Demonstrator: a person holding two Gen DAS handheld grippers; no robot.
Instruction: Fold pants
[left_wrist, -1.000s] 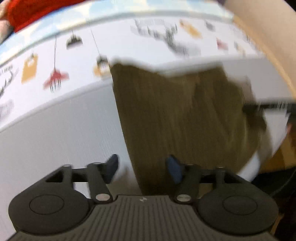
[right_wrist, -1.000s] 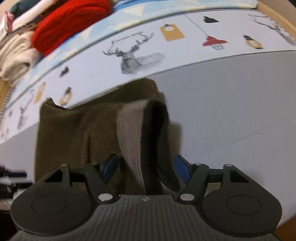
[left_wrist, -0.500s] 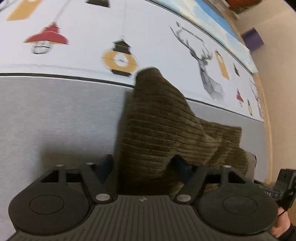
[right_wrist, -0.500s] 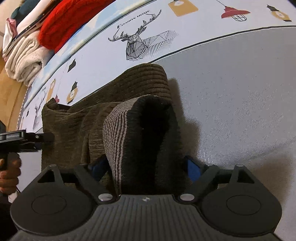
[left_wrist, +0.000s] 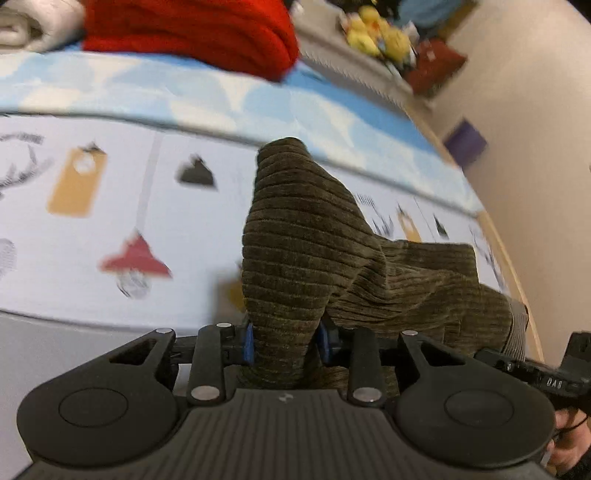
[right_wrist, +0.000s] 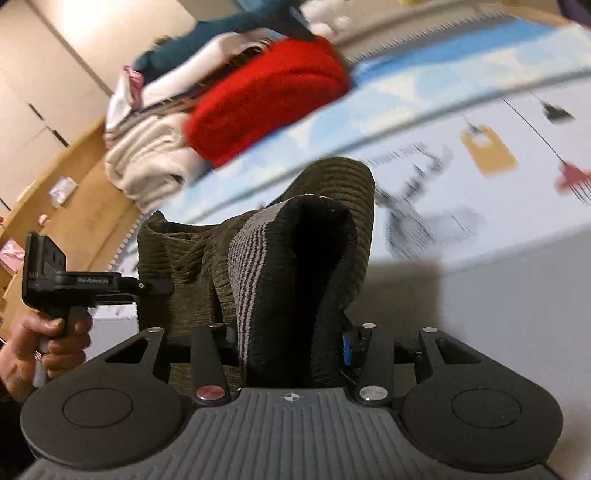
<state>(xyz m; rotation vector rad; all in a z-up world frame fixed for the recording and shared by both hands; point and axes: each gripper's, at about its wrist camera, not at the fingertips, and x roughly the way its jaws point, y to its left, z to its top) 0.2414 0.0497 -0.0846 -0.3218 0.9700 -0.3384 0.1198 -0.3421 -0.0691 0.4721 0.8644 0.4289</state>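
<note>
While both tools have just been closing on the cloth, the fold itself looks barely begun. In the left wrist view the left tool (left_wrist: 284, 345) sits low at centre with its blue pads pressed on a bunched corner of the olive corduroy pants (left_wrist: 306, 236), which rise from the jaws toward mid-frame and trail off to the right edge. In the right wrist view the right tool (right_wrist: 291, 345) is clamped on the waistband end, where the striped grey band and dark lining stand up as a thick roll between the jaws; the rest of the pants drapes off to the left of that frame, toward the person's hand (right_wrist: 44, 347) on the other handle at the lower left.

The pants hang between the two tools over the bed (left_wrist: 92, 229), whose sheet carries lamp, tag and deer prints; how much of the cloth rests on the sheet I cannot tell. A red sweater (left_wrist: 192, 33) and a pile of pale folded laundry (right_wrist: 147, 155) lie at the upper part of the frames, well apart from the pants.

As I judge it, what is done is the pick-up: two corners are held. Left to do is to carry the held edge over, lay it flat, line up the edges, and make any further folds.
</note>
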